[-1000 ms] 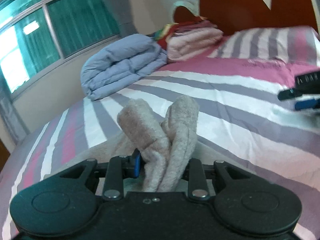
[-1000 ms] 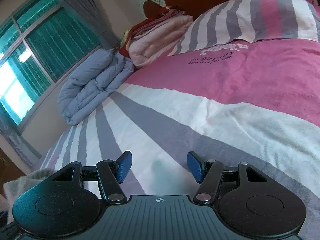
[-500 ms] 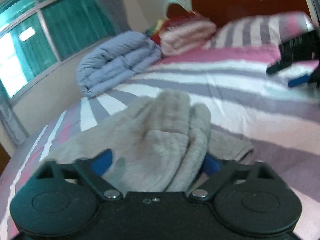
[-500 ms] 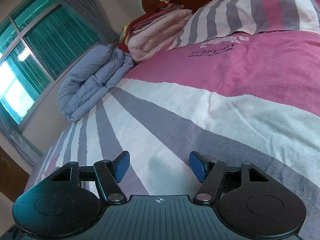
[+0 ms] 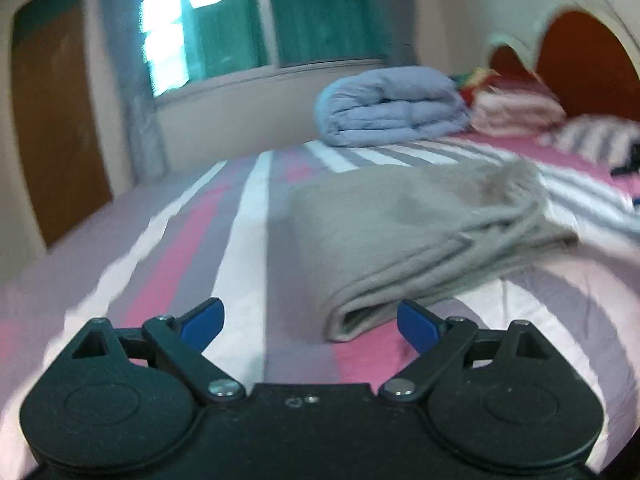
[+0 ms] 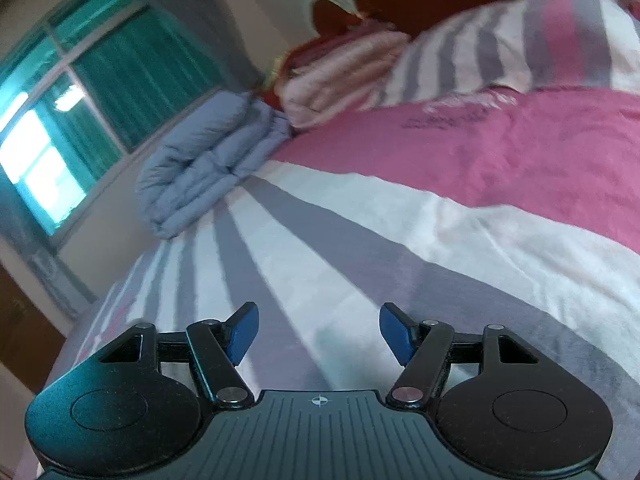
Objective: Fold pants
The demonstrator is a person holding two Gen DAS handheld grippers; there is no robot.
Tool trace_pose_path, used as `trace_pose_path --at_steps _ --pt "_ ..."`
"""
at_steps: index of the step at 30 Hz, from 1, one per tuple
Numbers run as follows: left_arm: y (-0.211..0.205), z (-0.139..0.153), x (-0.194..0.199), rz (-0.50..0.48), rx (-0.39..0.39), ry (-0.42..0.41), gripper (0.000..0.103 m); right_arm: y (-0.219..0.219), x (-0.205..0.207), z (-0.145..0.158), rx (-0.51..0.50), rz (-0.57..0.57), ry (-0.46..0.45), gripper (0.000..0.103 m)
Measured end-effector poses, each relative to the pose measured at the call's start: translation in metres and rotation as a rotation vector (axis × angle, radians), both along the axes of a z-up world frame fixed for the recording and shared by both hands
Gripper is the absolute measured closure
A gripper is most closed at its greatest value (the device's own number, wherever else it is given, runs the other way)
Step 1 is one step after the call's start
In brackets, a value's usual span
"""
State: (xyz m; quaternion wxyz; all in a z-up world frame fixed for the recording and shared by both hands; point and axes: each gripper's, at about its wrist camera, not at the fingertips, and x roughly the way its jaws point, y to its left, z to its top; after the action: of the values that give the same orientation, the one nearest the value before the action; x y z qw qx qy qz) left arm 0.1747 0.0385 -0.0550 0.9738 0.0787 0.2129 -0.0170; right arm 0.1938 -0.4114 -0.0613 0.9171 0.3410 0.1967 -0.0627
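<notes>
Your left gripper (image 5: 310,326) has its jaws spread wide and closing slightly, with nothing pinched between the blue pads (image 5: 202,322). The grey pants (image 5: 416,232) lie folded on the striped bedspread (image 5: 240,240), just ahead of the claw and to its right; the nearest fold edge sits between the fingertips' line and the right pad, not touching either as far as the blur allows. No containers in either view.

Your right gripper (image 6: 319,334) is parted about halfway, empty, with only bare bedspread under it. The pants are not in that view.

Hard to read: the left view is smeared by motion, so the far end of the pants is mush. A folded blue quilt (image 5: 390,108) sits far ahead of the claw; the pink stack (image 5: 520,110) beside it is blurred. A dark object (image 5: 628,168) at the right edge is cut off.
</notes>
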Motion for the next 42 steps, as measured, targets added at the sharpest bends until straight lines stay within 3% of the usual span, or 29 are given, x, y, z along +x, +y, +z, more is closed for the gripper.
trace_pose_path --at_steps 2,4,5,8,10,15,19,23,24,25,26,28,31,33,34,36,37,40,42 --pt "0.004 -0.001 0.011 0.025 -0.001 0.030 0.018 0.013 -0.005 0.007 -0.018 0.042 -0.048 0.036" --pt "0.006 -0.007 0.027 0.030 0.011 0.098 0.032 0.025 -0.008 0.013 -0.023 0.088 -0.081 0.036" --pt "0.006 -0.010 0.033 0.028 0.000 0.104 0.033 0.030 -0.011 0.015 -0.016 0.116 -0.098 0.036" --pt "0.008 -0.011 0.043 0.039 -0.014 0.089 0.033 0.042 -0.015 0.018 0.002 0.191 -0.121 0.033" --pt "0.013 -0.012 0.045 0.054 -0.035 0.062 0.027 0.048 -0.012 0.019 0.039 0.282 -0.148 0.033" --pt "0.037 -0.028 0.043 0.050 -0.136 0.047 0.026 0.079 0.004 0.030 0.060 0.494 -0.221 0.033" --pt "0.043 -0.032 0.044 0.045 -0.165 0.025 0.025 0.118 0.032 0.028 0.034 0.553 -0.164 0.033" --pt "0.052 -0.038 0.047 0.045 -0.231 0.043 0.020 0.142 0.061 0.017 0.004 0.541 -0.065 0.034" --pt "0.053 -0.038 0.047 0.046 -0.237 0.044 0.019 0.144 0.065 0.014 -0.008 0.536 -0.068 0.038" --pt "0.054 -0.038 0.048 0.047 -0.241 0.044 0.019 0.146 0.069 0.013 -0.019 0.537 -0.070 0.077" --pt "0.055 -0.038 0.049 0.051 -0.247 0.043 0.018 0.147 0.075 0.011 -0.026 0.536 -0.048 0.087" --pt "0.056 -0.038 0.049 0.061 -0.261 0.037 0.018 0.143 0.078 0.008 0.005 0.527 -0.046 0.088" --pt "0.059 -0.038 0.048 0.062 -0.283 0.031 0.018 0.134 0.048 0.025 -0.016 0.509 -0.167 0.088" --pt "0.058 -0.039 0.049 0.063 -0.277 0.035 0.017 0.128 0.046 0.012 0.007 0.472 -0.108 0.088" --pt "0.057 -0.039 0.049 0.067 -0.275 0.036 0.017 0.124 0.057 -0.003 0.048 0.462 -0.016 0.088" --pt "0.058 -0.039 0.049 0.073 -0.275 0.038 0.016 0.117 0.064 -0.011 0.130 0.454 0.000 0.087" --pt "0.058 -0.039 0.049 0.075 -0.274 0.038 0.016 0.116 0.063 -0.007 0.126 0.460 -0.024 0.084" --pt "0.058 -0.038 0.049 0.075 -0.276 0.039 0.016 0.109 0.046 0.003 0.097 0.421 -0.081 0.050" --pt "0.057 -0.038 0.049 0.077 -0.272 0.039 0.015 0.097 0.038 0.001 0.148 0.395 -0.089 0.046"
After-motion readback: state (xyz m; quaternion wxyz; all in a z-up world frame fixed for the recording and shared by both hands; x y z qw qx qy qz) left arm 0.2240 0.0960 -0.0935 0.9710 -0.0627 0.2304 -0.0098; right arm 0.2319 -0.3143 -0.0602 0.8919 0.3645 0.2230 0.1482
